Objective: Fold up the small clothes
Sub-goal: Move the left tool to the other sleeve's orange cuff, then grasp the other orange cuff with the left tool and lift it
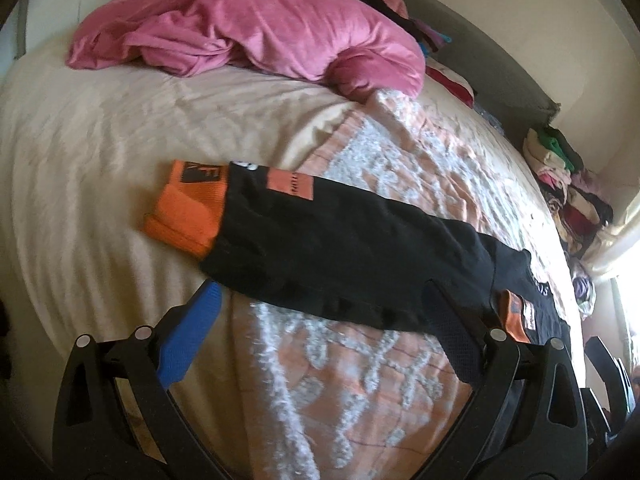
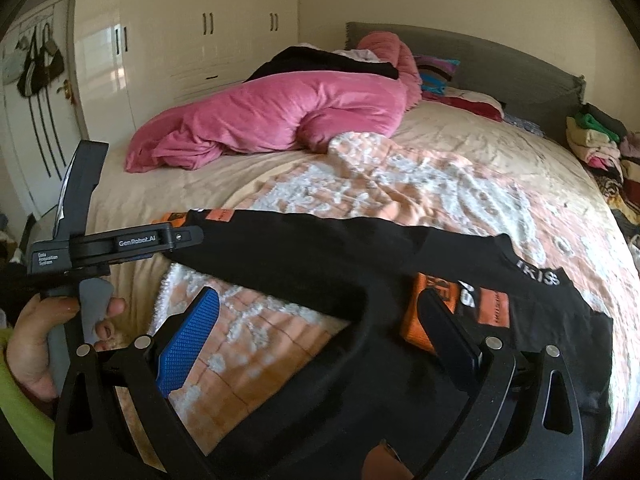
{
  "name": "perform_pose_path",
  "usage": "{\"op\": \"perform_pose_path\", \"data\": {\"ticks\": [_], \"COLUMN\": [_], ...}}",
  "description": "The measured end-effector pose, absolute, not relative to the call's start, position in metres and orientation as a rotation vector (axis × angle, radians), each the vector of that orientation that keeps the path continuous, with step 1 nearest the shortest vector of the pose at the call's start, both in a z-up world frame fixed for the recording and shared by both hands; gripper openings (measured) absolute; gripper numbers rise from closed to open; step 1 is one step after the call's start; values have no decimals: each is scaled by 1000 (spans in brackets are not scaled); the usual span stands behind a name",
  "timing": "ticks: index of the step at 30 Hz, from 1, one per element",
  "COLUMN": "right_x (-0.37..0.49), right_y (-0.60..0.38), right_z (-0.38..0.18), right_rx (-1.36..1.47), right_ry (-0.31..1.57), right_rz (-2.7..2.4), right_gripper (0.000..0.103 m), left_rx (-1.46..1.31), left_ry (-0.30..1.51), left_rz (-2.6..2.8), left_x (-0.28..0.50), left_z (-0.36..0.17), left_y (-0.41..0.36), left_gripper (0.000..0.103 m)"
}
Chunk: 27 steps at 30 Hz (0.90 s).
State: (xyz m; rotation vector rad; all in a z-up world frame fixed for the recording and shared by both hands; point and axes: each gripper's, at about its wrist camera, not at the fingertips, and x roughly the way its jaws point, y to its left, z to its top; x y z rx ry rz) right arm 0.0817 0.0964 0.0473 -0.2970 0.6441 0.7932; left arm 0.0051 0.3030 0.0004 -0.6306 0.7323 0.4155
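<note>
Left wrist view: black garment (image 1: 340, 248) is spread mid-frame, both jaw sets wide and empty, so probably an orange cuff (image 1: 188, 208) gets pinched next.

We cannot read the blurred lettering on the garment's orange cuff (image 1: 188, 204); clothes pile (image 1: 560, 176) items too small to distinguish.
</note>
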Motion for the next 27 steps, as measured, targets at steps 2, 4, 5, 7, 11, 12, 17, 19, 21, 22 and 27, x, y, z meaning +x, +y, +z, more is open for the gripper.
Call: {"op": "perform_pose_path", "data": {"ticks": [2,4,5,7,11,12,17,19,21,22,27], "right_x": [83,83,83,82,79,78,85,89,92,94,100], "right_y": [105,112,115,121,128,129,129,126,123,122,114], "right_z": [45,43,43,40,32,29,15,11,9,7,1], "right_rx": [-315,-327,-330,-339,-345,-350,-357,-345,-337,-332,-301], "right_ry": [648,654,655,657,672,676,709,718,725,727,749], "right_rz": [803,817,823,836,860,862,849,841,836,831,815], "right_gripper": [99,99,99,99,98,98,98,98,98,98,98], "left_rx": [-640,-652,-659,-658,-703,-714,-791,-789,-770,-767,-731], "left_ry": [731,725,722,711,686,684,636,617,609,611,629], "left_rz": [426,441,456,490,525,536,532,546,563,569,579], "left_x": [4,2,0,-1,-5,-6,-7,-5,-2,0,6], "left_z": [-2,-5,-7,-9,-19,-22,-35,-34,-32,-32,-39], "left_y": [308,314,318,325,342,346,363,367,370,372,375], "left_gripper": [94,93,93,93,93,93,93,88,68,60,15]}}
